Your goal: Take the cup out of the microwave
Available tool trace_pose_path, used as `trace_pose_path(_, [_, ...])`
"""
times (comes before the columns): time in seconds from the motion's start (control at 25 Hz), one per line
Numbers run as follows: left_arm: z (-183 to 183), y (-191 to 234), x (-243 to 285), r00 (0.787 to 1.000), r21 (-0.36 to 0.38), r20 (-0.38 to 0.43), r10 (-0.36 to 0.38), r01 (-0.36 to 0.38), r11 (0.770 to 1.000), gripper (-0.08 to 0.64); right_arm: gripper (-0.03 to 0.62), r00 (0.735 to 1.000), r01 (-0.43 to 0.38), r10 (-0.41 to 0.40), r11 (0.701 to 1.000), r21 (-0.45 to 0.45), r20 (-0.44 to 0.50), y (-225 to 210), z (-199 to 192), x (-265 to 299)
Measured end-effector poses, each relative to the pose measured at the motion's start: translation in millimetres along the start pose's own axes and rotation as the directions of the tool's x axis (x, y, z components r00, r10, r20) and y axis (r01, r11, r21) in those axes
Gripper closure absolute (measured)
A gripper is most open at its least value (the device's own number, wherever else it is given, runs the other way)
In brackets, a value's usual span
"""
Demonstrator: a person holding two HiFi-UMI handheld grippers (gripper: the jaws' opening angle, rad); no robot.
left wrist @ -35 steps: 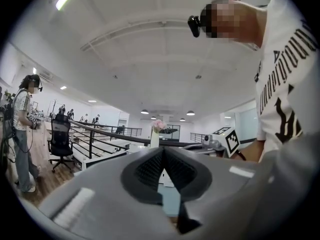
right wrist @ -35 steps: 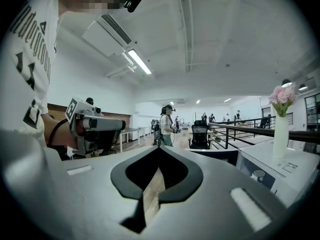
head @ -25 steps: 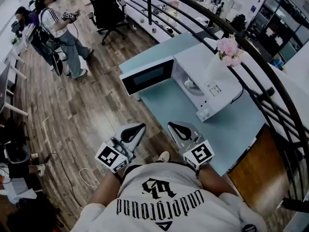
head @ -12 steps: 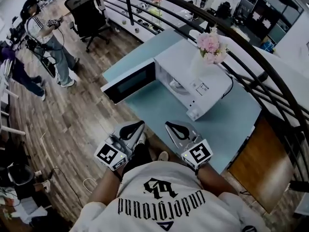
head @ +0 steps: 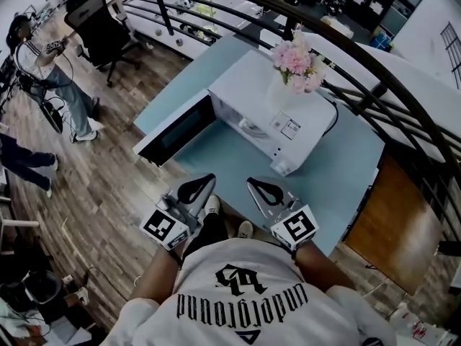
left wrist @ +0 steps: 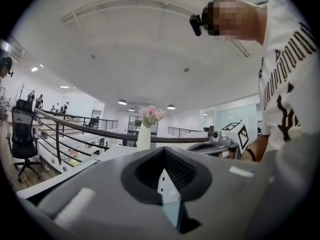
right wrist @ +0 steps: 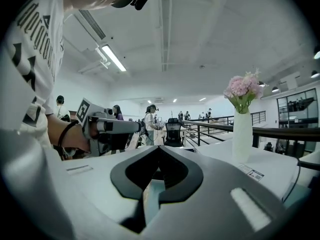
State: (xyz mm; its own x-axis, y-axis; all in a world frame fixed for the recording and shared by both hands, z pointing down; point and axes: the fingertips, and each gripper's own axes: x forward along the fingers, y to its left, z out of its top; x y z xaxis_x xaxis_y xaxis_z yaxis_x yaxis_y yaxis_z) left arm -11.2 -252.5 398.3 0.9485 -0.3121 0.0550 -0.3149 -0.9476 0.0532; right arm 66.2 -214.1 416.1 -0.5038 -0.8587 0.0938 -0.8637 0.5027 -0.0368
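A white microwave (head: 288,110) stands on the pale blue table (head: 346,179) with its door (head: 176,130) swung open to the left. Something pale shows in the cavity (head: 247,127); I cannot tell from here that it is the cup. My left gripper (head: 196,190) and right gripper (head: 263,192) are held side by side at the table's near edge, short of the microwave, both shut and empty. Their closed jaws fill the left gripper view (left wrist: 163,154) and the right gripper view (right wrist: 159,151). The right gripper view also catches the left gripper (right wrist: 102,128) in the person's hand.
A white vase of pink flowers (head: 291,67) stands on the microwave's top, seen too as the vase (left wrist: 144,130) and the vase (right wrist: 242,121). A curved black railing (head: 374,63) runs behind the table. An office chair (head: 97,24) and people (head: 50,63) are on the wood floor at left.
The microwave and table have come nearer and slid left in the head view as the person stepped up. Both grippers stay shut and side by side.
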Motion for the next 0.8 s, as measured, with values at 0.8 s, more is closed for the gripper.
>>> trace_pose_path(0.8, [-7.2,101.6,39.1,0.963,0.005,-0.059,-0.263,0.263,0.965,0.511,0.589,0.972,0.233,-0.229,0.970,0.074,-0.057,-44.6,-20.9,94.7])
